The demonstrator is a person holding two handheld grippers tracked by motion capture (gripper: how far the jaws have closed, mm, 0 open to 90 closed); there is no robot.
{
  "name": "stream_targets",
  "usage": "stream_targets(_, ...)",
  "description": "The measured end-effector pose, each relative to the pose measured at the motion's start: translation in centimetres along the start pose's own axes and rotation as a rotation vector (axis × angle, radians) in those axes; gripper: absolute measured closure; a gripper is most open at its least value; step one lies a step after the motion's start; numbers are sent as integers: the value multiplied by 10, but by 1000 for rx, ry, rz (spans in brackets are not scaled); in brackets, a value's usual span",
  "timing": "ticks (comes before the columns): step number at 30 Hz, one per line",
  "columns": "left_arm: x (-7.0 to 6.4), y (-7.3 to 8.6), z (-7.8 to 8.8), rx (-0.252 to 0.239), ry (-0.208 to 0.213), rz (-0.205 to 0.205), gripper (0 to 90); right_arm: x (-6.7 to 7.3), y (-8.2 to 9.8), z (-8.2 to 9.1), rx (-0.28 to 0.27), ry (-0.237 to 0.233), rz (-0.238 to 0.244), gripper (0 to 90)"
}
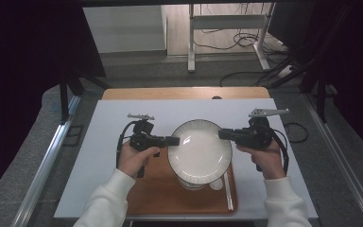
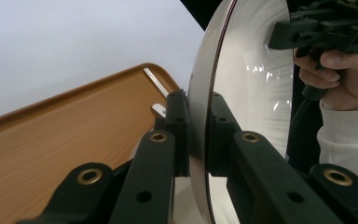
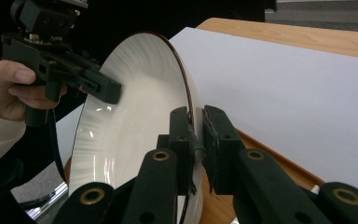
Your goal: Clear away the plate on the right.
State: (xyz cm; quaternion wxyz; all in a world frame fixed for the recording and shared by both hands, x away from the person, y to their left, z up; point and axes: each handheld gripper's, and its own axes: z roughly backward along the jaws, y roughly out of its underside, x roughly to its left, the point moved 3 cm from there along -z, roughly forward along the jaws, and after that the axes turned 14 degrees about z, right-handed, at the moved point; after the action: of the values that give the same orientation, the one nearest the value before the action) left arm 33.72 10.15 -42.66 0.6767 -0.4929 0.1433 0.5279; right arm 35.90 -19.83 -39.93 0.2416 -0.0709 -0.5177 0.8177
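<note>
A white plate (image 1: 199, 149) with a dark rim is held above a wooden tray (image 1: 156, 189), with a gripper on each side. My left gripper (image 1: 174, 140) is shut on the plate's left rim, and in the left gripper view its jaws (image 2: 198, 116) pinch the edge of the plate (image 2: 251, 70). My right gripper (image 1: 223, 135) is shut on the right rim; the right gripper view shows its pads (image 3: 195, 123) pressed on either face of the plate (image 3: 135, 107). Across the plate each view shows the other gripper (image 2: 293, 35) (image 3: 107, 91).
Under the plate, a white bowl (image 1: 191, 183) and a thin utensil (image 1: 228, 189) lie on the tray. The tray rests on a white mat (image 1: 113, 123) over a wooden table (image 1: 184, 92). Metal rails run along both sides, and cables lie on the floor beyond.
</note>
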Motion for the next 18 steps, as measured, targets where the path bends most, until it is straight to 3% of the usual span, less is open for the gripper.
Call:
stream_targets(4, 2, -3, 3, 1, 21, 15, 827, 1, -1, 0, -6, -16, -4, 798)
stream_targets(13, 15, -10, 21, -49, 25, 74, 834, 6, -7, 7, -56, 9, 44, 467)
stream_targets(18, 25, -8, 45, -83, -19, 71, 831, 8, -7, 17, -83, 58, 71, 364)
